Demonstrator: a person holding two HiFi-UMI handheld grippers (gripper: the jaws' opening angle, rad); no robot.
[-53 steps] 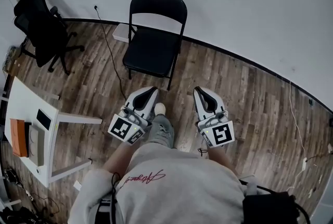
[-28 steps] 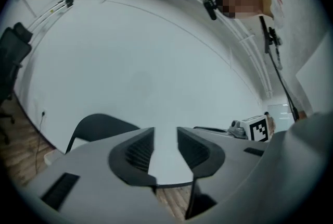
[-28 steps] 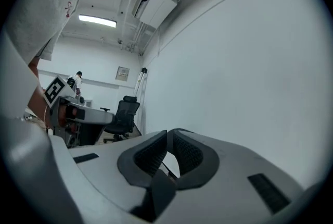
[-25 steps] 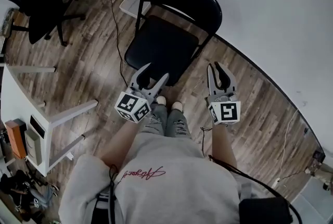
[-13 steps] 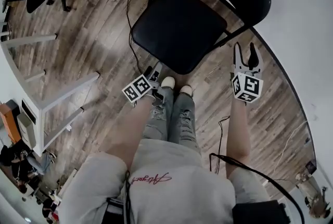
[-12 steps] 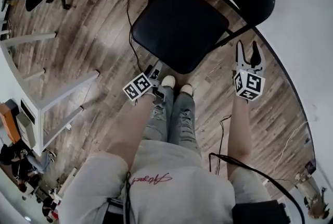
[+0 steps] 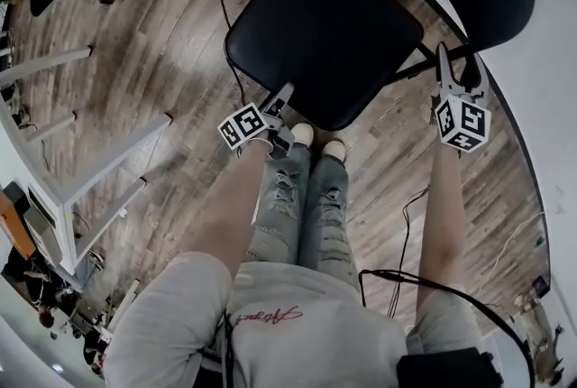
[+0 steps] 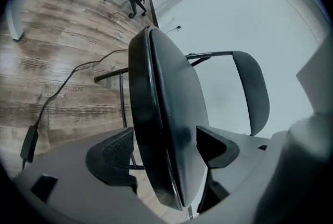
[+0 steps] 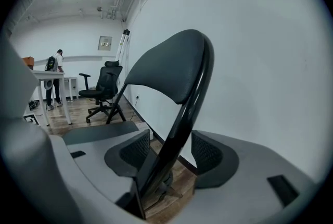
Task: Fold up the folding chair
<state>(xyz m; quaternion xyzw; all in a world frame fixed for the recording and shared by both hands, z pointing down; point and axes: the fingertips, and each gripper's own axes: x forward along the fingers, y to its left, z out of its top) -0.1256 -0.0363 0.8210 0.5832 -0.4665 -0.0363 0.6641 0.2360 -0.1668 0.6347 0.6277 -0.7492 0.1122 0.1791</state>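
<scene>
The folding chair (image 7: 325, 30) is seen unfolded on the wood floor (image 7: 171, 43), close to the white wall (image 7: 541, 34) and directly ahead of the person's feet (image 7: 302, 135). The grasping step is judged to be in hand, since the seat lies level and nothing is tipped yet. The seat's front edge (image 8: 161, 129) is straddled by the left gripper (image 7: 281, 99), whose jaws are spread wide. The seat nearly fills the gap, and it cannot quite be told whether the pads touch it. The right upright of the back frame (image 9: 182, 129) is bracketed by the right gripper (image 7: 458, 70), jaws likewise parted, with clear space left either side of the tube. Next, both grips would need to be closed, then the seat lifted toward the back while the frame is steadied.
</scene>
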